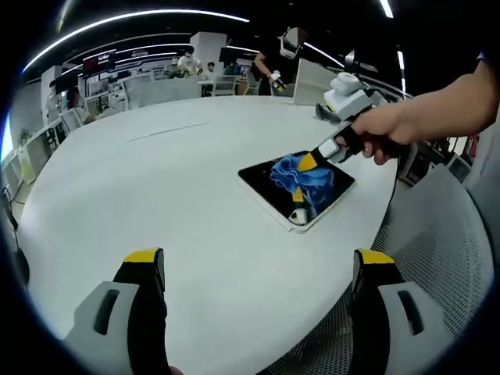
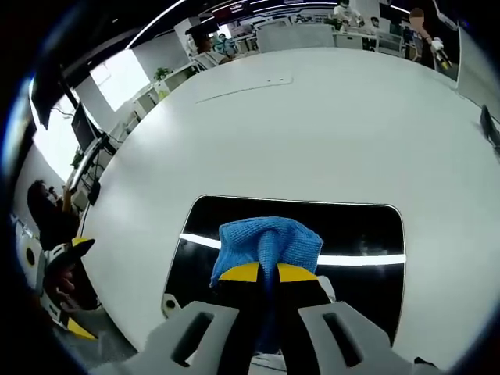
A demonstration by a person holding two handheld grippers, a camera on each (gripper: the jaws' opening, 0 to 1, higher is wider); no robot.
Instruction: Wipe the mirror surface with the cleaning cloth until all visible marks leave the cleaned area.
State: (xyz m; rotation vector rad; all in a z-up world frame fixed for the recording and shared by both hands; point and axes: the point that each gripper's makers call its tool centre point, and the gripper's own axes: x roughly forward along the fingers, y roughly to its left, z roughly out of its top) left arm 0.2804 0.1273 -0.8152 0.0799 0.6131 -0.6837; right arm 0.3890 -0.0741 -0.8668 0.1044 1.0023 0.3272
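Note:
A dark rectangular mirror with a white frame lies flat on the round white table, and a ceiling light strip is reflected in it. My right gripper is shut on a bunched blue cleaning cloth, which rests on the mirror's glass. In the left gripper view the mirror sits near the table's right edge, with the cloth on it. A hand holds the right gripper down onto the cloth. My left gripper is open over bare table, short of the mirror. The left gripper also appears at the far left.
A grey mesh chair stands just off the table's right edge. A thin pale strip lies on the far part of the table. People and desks fill the room behind. The table is broad and white.

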